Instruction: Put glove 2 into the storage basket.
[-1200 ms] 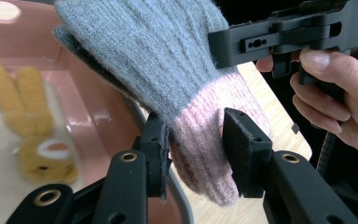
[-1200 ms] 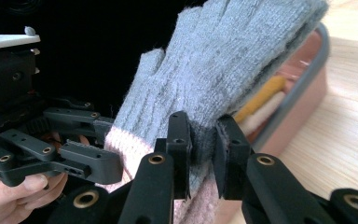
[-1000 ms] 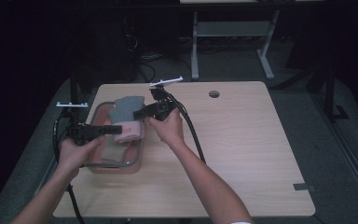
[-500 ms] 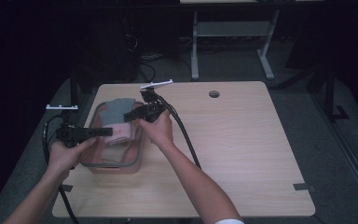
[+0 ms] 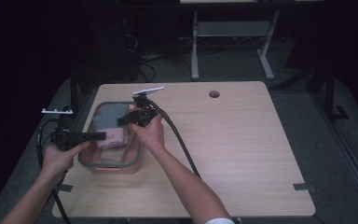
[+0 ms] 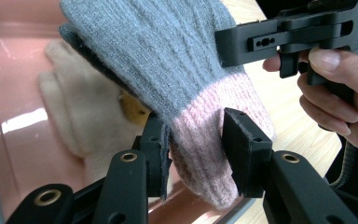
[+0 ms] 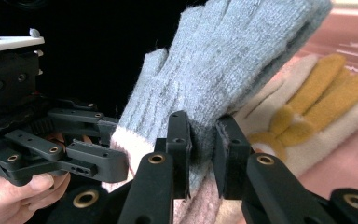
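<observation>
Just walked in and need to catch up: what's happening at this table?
A person is handling a grey glove with a pink cuff using two hand-held grippers. The left gripper is clamped on the pink cuff, and the right gripper pinches the grey knit further up. The glove hangs over a pink bin at the table's left side. A cream and yellow glove lies inside the bin.
</observation>
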